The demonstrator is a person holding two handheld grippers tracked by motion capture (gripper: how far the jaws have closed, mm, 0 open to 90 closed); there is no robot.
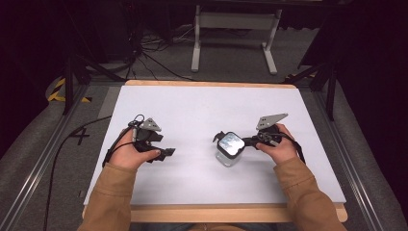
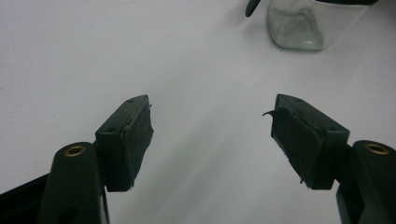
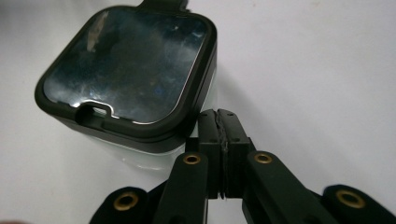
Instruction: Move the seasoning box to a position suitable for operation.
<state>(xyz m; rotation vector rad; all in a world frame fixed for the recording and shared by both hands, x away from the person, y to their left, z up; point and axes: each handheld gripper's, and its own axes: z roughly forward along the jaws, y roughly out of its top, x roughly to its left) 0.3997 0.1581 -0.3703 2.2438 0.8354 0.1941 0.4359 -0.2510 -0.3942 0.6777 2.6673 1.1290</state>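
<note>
Just ahead of the right gripper (image 3: 218, 116): clear glass jar (image 1: 228, 153) with black-rimmed lid (image 3: 128, 65) upright on counter (image 1: 202, 103) | right jaws pressed together, empty, tips touching lid rim, likely nudging | left gripper (image 2: 212, 135) wide, well apart, waiting.

Jar (image 1: 229, 149) stood on table (image 1: 202, 103), a bit right of centre, nearer front edge. Right gripper (image 1: 250, 141) sat just right of jar, tips at its lid (image 1: 229, 143). Left gripper (image 1: 168, 152) lay well left of jar, w/ bare table between.
</note>
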